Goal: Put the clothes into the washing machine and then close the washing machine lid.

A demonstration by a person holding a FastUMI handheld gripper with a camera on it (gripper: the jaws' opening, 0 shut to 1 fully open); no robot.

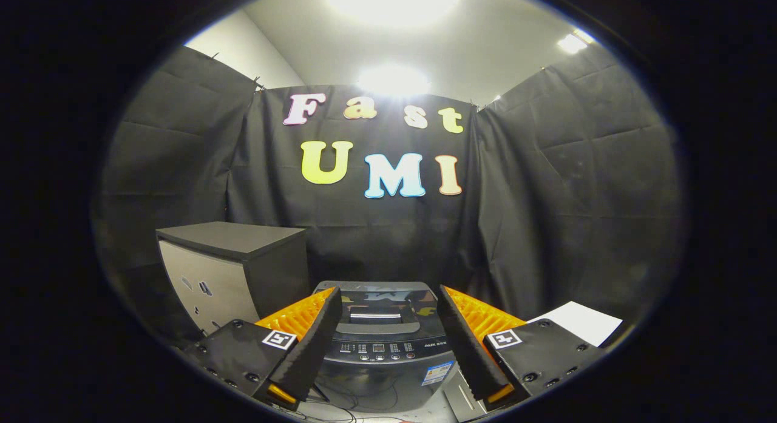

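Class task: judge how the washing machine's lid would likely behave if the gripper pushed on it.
The washing machine's lid lies flat and closed, a broad glossy panel, so it probably feels stiff, not floppy. Its sheen suggests the fingers might slip on it. The gripper hangs open, the machine showing between its fingers, touching nothing.

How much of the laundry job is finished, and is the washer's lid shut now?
The washing machine sits just beyond the claw, seen between its fingers, and its dark lid lies flat, so it looks shut. I can't tell if clothes are inside. The claw is open and holds nothing. Going by the lid, the job is either not begun or all done.
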